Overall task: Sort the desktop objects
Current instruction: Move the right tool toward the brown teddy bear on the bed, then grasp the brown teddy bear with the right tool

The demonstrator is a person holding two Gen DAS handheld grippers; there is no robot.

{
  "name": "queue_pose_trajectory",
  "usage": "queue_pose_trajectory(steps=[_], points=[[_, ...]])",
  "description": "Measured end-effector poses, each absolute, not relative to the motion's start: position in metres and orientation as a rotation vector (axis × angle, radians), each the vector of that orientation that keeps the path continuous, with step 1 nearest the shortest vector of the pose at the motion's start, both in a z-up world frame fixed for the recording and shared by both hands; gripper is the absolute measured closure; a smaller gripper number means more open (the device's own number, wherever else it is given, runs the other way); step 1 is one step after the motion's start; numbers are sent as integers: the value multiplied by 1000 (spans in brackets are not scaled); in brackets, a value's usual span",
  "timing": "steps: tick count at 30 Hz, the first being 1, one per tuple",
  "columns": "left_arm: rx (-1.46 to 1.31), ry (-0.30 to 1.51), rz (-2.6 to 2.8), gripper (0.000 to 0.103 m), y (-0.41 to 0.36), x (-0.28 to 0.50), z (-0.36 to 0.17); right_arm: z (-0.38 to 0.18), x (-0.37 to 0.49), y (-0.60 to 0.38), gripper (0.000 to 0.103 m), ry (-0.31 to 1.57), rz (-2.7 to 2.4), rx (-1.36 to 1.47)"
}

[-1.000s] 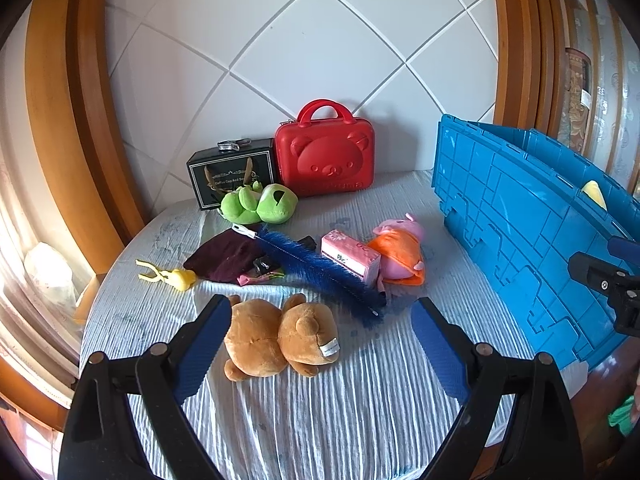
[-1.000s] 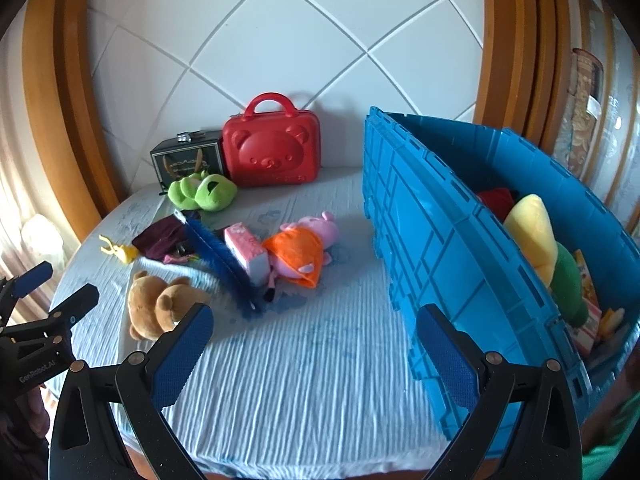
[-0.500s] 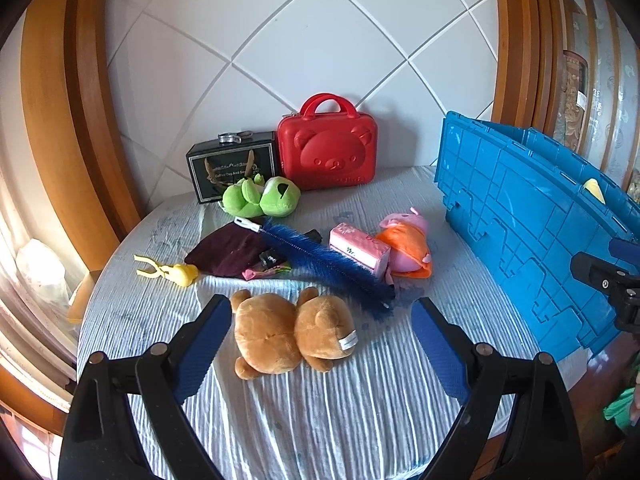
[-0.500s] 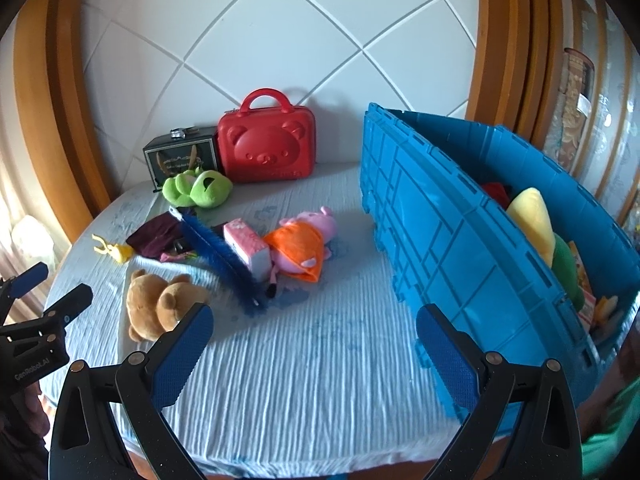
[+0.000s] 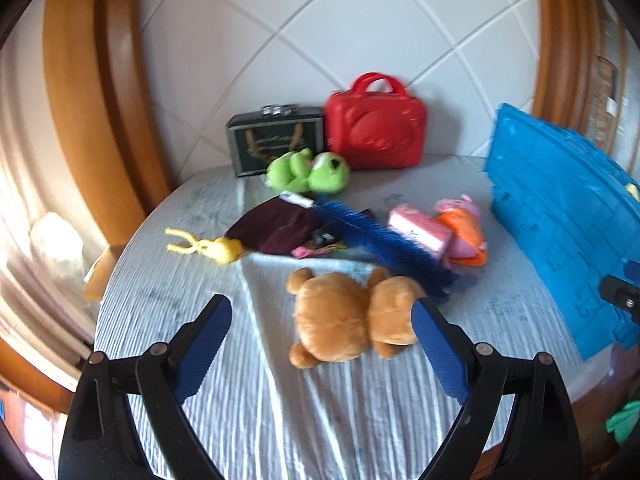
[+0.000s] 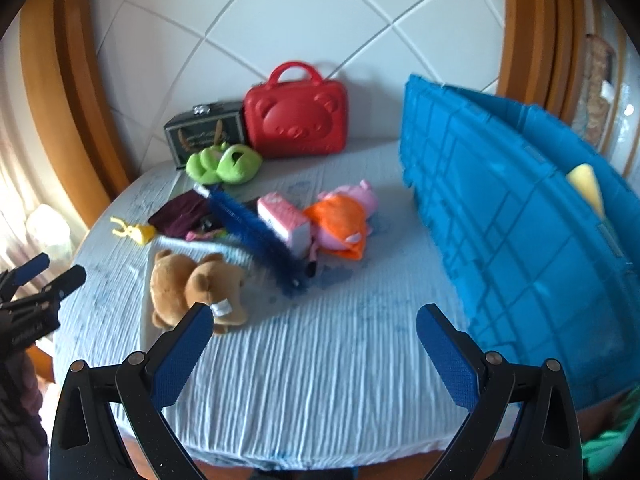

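**Both grippers spread above the desk**

The left hand-held gripper (image 5: 322, 318) was spread wide and empty, with the brown teddy bear (image 5: 352, 320) lying between its fingers on the desk (image 5: 280, 408). The right hand-held gripper (image 6: 314, 328) was likewise spread and empty. The blue crate (image 6: 520, 232) stood at the right, near the pig plush (image 6: 344, 216).

Script on the black box (image 5: 275, 141) — seemingly lettering — is too blurred to read.
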State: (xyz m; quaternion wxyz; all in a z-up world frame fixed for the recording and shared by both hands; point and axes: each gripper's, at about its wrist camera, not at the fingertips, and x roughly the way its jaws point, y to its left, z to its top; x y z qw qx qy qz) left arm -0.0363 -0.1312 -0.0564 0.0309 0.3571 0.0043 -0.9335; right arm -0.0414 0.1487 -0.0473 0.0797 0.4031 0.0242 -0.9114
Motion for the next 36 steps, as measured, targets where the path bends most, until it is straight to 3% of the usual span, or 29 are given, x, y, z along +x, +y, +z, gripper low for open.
queue_pose_trajectory(steps=[16, 36], points=[[1372, 109, -2534, 11, -146, -79, -139, -128, -138, 133, 0, 137, -2380, 1325], [1702, -112, -2681, 11, -139, -148, -217, -214, -170, 28, 0, 48, -2207, 1598]])
